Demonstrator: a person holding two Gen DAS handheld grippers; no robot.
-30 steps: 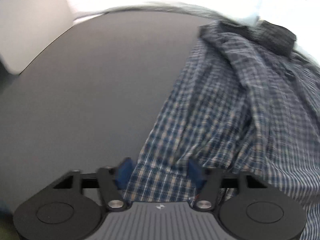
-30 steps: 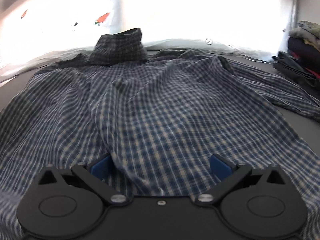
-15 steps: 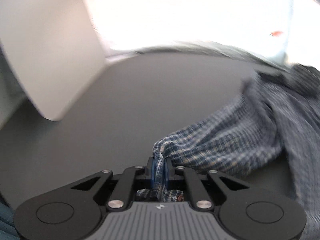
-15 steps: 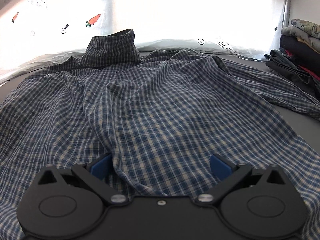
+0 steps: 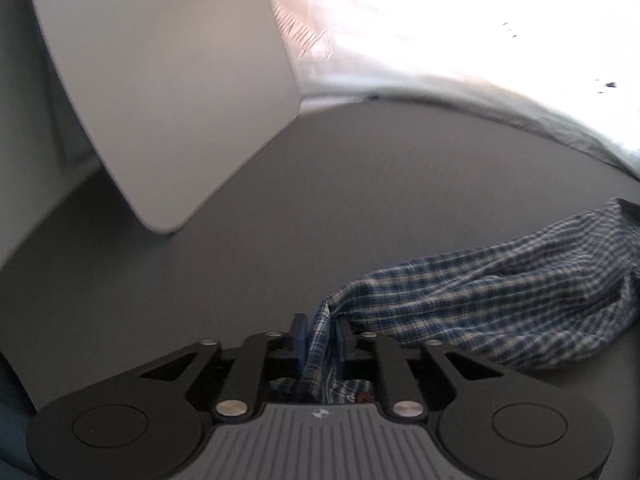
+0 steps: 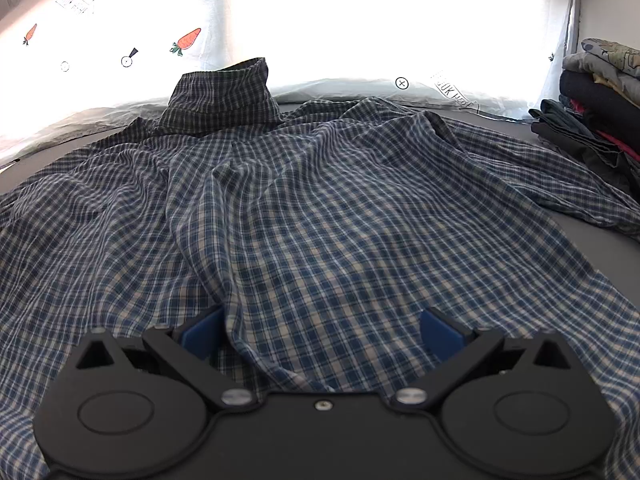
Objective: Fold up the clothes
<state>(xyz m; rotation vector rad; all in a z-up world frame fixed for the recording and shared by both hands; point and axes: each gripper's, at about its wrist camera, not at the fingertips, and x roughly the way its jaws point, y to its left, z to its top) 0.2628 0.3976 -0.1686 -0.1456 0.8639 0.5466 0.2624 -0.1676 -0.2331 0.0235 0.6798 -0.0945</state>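
My left gripper [image 5: 322, 338] is clamped on a bunched edge of the blue-and-white checked shirt [image 5: 500, 304]; the blue pads [image 5: 299, 336] stand close together with the cloth pinched between them. From the pinch the fabric runs rightward, lifted a little at the grip and then trailing down onto the grey tabletop [image 5: 360, 184]. To the left of this gripper the tabletop lies bare up to a pale grey panel [image 5: 160, 80] that stands at the table's far left edge.

My right gripper [image 6: 320, 332] has its jaws spread wide, one blue pad on either side of a raised fold of the shirt [image 6: 320, 216]. The pads sit low against the cloth, yet nothing is pinched between them. Ahead of this gripper the shirt is spread across the tabletop in loose wrinkles, its collar [image 6: 224, 92] standing up at the far edge, against a white curtain printed with carrots [image 6: 188, 38]. One sleeve [image 6: 560, 184] stretches off to the right, toward a stack of folded clothes [image 6: 596, 96] at the table's right edge.
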